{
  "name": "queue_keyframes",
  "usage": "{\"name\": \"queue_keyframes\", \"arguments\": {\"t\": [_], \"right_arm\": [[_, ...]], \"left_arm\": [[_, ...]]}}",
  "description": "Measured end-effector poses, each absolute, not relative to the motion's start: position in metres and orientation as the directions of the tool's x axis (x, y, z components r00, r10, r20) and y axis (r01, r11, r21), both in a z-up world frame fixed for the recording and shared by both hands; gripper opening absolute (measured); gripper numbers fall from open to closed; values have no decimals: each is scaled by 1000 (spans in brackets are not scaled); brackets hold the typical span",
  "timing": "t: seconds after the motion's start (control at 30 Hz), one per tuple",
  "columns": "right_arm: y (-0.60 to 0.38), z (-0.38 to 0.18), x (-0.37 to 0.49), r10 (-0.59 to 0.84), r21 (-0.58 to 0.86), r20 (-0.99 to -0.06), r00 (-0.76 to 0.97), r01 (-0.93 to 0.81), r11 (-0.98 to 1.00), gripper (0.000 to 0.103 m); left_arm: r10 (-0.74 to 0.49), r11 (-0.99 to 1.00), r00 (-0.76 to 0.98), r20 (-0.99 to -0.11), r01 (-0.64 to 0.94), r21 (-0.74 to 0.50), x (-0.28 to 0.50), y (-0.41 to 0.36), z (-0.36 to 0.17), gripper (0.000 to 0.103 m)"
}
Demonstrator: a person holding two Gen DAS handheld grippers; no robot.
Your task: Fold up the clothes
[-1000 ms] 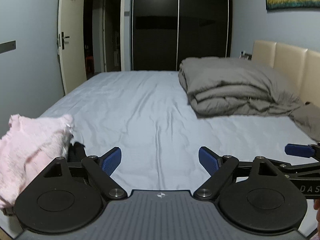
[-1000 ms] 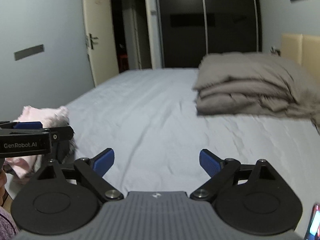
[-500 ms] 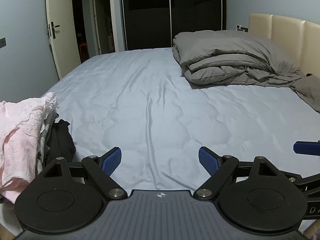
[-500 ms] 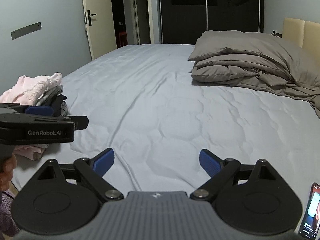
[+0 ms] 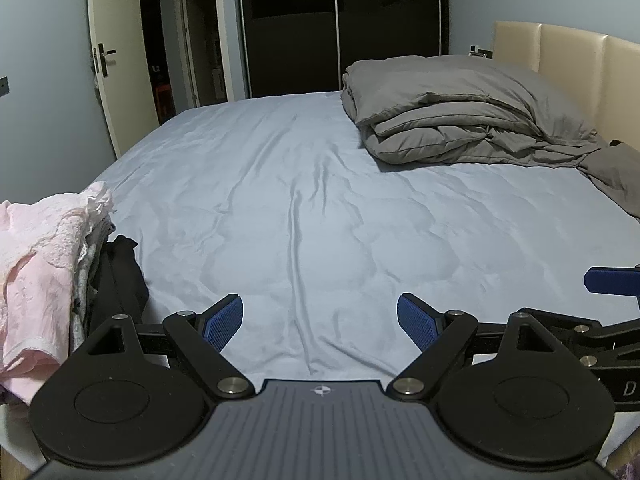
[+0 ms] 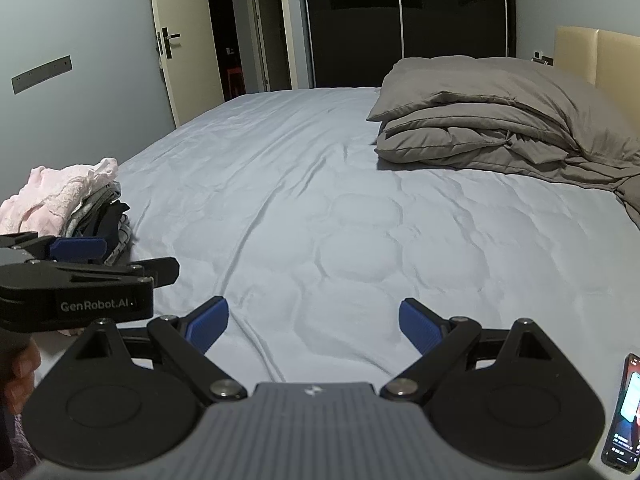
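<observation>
A heap of clothes lies at the left edge of the bed, pink lace garments on top, grey and black ones under them; the right wrist view shows the same heap at far left. My left gripper hangs open over the light blue sheet, right of the heap, nothing between its blue pads. My right gripper is open too, over bare sheet further right. Each gripper shows at the edge of the other's view.
A folded grey duvet lies at the far right by the beige headboard. A lit phone rests at the bed's near right corner. Beyond the bed are a dark wardrobe and an open door.
Both views have tipped downward and sunk a little towards the bed; more sheet and more of the clothes heap show. Both grippers stay open.
</observation>
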State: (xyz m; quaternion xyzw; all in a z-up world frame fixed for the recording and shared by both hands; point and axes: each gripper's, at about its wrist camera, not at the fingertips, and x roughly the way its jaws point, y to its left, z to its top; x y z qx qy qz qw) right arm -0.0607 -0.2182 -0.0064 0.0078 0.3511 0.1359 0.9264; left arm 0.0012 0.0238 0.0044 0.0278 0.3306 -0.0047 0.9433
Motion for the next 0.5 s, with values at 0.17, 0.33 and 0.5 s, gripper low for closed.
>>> {"name": "queue_keyframes", "arguments": {"t": [0.17, 0.33, 0.5], "right_arm": [[-214, -6, -57, 265, 114, -649, 713, -252, 961, 94], [-210, -6, -57, 270, 112, -652, 708, -262, 958, 94], [-209, -7, -57, 269, 113, -657, 705, -261, 959, 94]], "left_arm": [[17, 999, 780, -625, 15, 46, 0, 29, 5, 85], [20, 999, 778, -628, 11, 46, -1, 31, 6, 85], [23, 999, 775, -631, 5, 42, 0, 33, 6, 85]]}}
